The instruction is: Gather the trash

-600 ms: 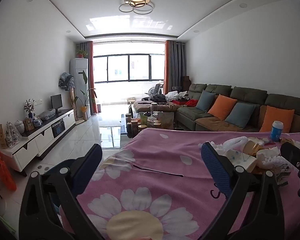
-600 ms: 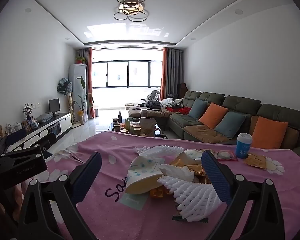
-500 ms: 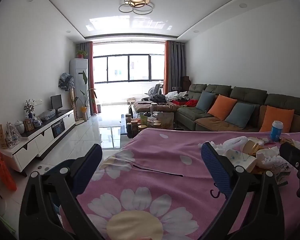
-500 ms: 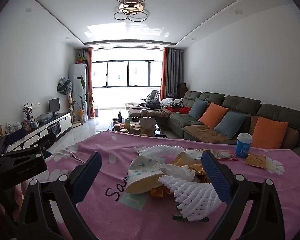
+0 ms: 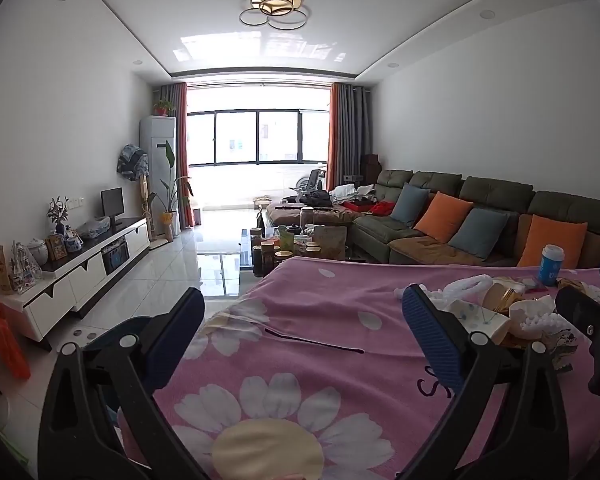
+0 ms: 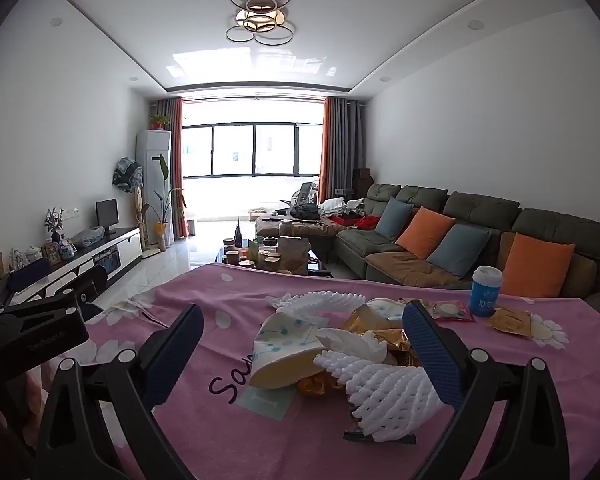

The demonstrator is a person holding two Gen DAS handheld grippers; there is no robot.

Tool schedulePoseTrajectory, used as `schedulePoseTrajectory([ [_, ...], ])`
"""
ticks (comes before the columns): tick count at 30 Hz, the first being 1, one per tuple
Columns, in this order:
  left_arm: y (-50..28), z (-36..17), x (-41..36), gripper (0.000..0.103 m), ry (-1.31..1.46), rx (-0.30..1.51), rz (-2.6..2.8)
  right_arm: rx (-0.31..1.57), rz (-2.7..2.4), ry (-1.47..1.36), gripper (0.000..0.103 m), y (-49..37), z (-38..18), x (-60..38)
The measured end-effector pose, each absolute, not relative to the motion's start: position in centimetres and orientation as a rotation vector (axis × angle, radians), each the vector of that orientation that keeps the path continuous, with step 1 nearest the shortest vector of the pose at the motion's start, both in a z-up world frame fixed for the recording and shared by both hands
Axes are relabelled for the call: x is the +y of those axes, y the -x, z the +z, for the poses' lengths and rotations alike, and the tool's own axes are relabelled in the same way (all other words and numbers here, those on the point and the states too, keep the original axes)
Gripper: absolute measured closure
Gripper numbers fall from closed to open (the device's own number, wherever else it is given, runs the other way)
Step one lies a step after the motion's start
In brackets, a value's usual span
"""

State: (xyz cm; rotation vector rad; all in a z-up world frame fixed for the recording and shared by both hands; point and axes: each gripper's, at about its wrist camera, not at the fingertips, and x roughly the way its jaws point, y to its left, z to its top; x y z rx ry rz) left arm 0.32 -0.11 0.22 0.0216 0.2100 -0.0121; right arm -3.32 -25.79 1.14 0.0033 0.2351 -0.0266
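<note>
The trash pile (image 6: 352,344) is partly hidden behind the right gripper (image 6: 300,336) fingers. Both grippers, the left gripper (image 5: 300,320) included, are held level above the pink-covered bench (image 5: 300,360), fingers spread wide and empty.

Home living room, sofa (image 6: 480,236), TV cabinet (image 5: 88,268)

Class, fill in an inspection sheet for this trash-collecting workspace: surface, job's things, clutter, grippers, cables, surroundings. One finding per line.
Surface: pink floral tablecloth, lying flat.
Job's things: trash pile at mid-table, with white foam netting, gold wrappers and a tipped paper cup.
Clutter: blue cup upright, beside two sachets.
Grippers: left gripper open, empty; right gripper open, around the pile's near side.
Cables: nothing seen.
Surroundings: sofa with cushions, crowded coffee table, TV cabinet.
</note>
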Motion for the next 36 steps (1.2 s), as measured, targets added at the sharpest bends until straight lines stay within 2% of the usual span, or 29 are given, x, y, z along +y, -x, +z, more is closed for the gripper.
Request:
schedulePoseTrajectory([
  [36, 0.48, 0.31, -0.13, 0.006, -0.018, 0.191, -0.003, 0.224, -0.037, -0.009, 0.007, 3.84, 1.52, -26.29],
])
